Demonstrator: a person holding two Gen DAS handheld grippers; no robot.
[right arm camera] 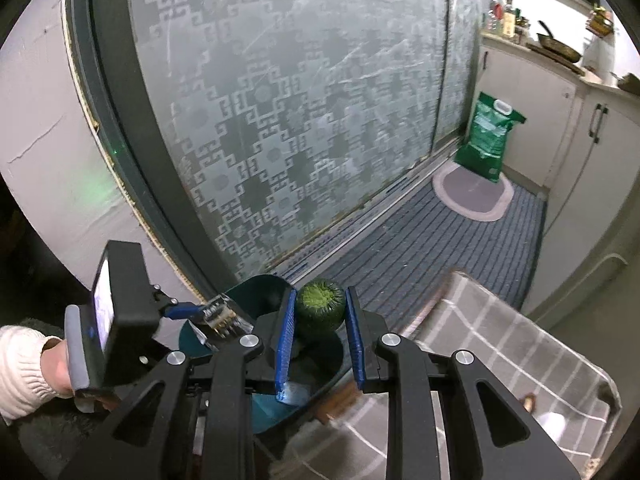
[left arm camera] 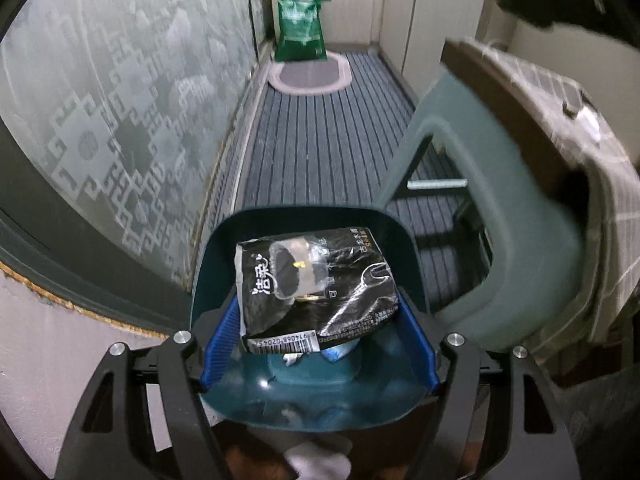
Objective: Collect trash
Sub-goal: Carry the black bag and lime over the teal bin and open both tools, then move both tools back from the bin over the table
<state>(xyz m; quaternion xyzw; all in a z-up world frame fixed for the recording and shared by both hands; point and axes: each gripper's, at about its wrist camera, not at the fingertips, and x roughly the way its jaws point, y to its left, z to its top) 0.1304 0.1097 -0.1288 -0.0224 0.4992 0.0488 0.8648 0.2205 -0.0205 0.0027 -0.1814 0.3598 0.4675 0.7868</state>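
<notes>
In the left wrist view my left gripper holds a dark teal dustpan-like bin between its blue pads. A crumpled black tissue wrapper with a barcode lies in it, over bits of white and blue trash. In the right wrist view my right gripper is shut on a round green fruit piece, held just above the same teal bin. The left gripper body, in a hand with a white sleeve, shows at lower left.
A frosted patterned glass sliding door runs along the left. A striped grey floor mat, an oval rug and a green sack lie ahead. A grey-green plastic chair and a checked cloth are at right, cabinets beyond.
</notes>
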